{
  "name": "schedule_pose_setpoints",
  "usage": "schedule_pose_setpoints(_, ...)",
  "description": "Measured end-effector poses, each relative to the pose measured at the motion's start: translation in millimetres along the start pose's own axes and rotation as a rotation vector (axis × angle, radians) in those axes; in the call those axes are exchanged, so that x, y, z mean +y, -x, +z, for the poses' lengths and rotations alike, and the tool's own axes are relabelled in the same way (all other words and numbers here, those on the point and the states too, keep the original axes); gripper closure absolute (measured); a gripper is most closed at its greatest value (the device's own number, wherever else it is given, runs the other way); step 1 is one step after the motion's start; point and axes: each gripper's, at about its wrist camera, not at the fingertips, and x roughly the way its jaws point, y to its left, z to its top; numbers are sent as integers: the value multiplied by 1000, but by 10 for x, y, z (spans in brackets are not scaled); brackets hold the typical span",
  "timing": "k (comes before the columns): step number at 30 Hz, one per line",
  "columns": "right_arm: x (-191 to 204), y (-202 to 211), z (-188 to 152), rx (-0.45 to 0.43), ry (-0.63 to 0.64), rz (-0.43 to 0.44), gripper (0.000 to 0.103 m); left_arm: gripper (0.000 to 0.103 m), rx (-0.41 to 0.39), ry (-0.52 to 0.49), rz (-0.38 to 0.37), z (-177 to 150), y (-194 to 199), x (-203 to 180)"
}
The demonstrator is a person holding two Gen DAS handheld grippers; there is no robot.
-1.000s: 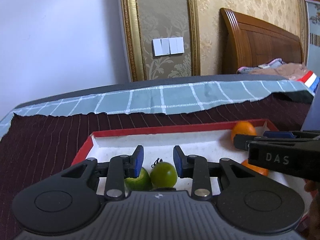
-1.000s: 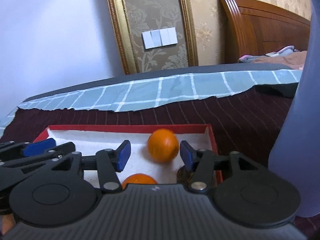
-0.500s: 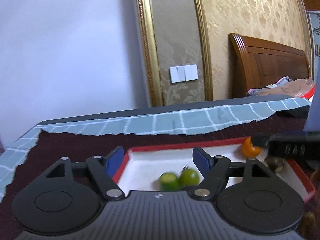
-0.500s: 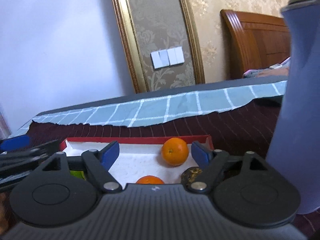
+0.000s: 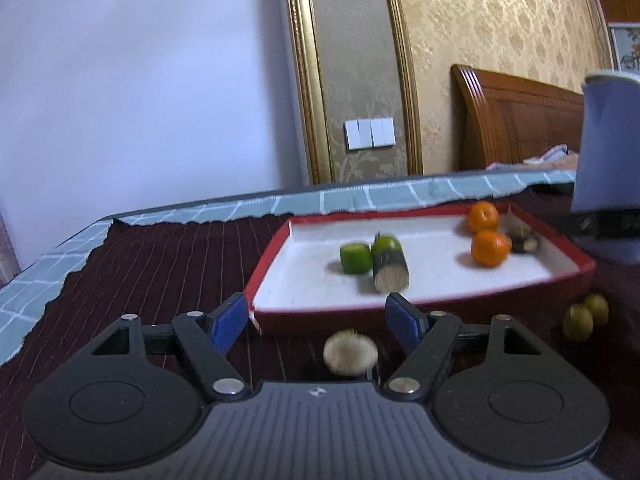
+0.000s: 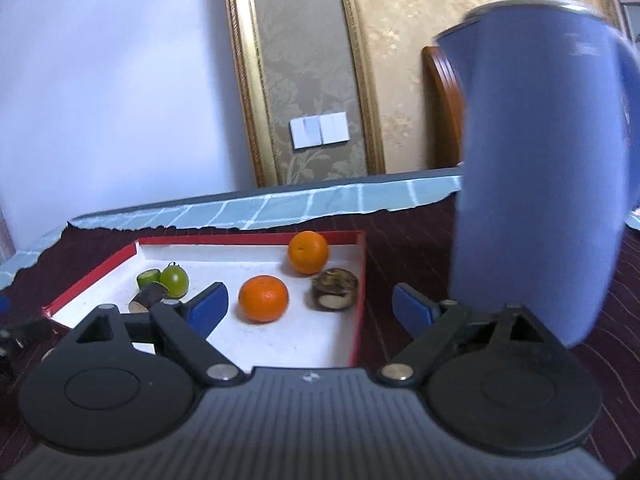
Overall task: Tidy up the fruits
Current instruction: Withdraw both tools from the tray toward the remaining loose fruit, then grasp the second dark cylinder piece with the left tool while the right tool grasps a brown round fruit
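Note:
A red tray with a white floor [image 5: 440, 292] [image 6: 280, 336] sits on the dark striped cloth. In it lie two oranges [image 5: 490, 248] [image 6: 263, 298], a second orange [image 6: 308, 252], green fruits [image 5: 355, 258] [image 6: 174, 279], and two dark cut pieces [image 5: 390, 270] [image 6: 335, 289]. A pale fuzzy fruit [image 5: 350, 353] lies on the cloth in front of the tray, between the fingers of my open, empty left gripper [image 5: 318, 326]. Two small yellow-green fruits [image 5: 584, 318] lie on the cloth at right. My right gripper [image 6: 310, 308] is open and empty, over the tray's near right corner.
A tall blue jug [image 6: 540, 184] stands right of the tray, close to my right gripper; it also shows in the left wrist view [image 5: 608, 160]. A blue checked cloth [image 5: 360, 200] lines the far table edge. Wall and wooden headboard [image 5: 516, 120] lie behind.
Both grippers have pulled back and up from the tray and opened wider. The left one released the green fruit, which now lies in the tray. The fuzzy fruit has come into view.

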Motion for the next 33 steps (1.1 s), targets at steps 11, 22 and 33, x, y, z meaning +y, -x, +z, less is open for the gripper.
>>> schedule_pose_setpoints(11,82,471,-297,56,184,-73,16,27,63,-5,-3,-148,7,173)
schedule_pose_setpoints(22,61,433,-440,162,288,-94,22,27,67,-21,-62,-162,23,138)
schedule_pose_setpoints(33,225,215,-414,213,347,-81,26,27,122,-22,-55,-171,-77,132)
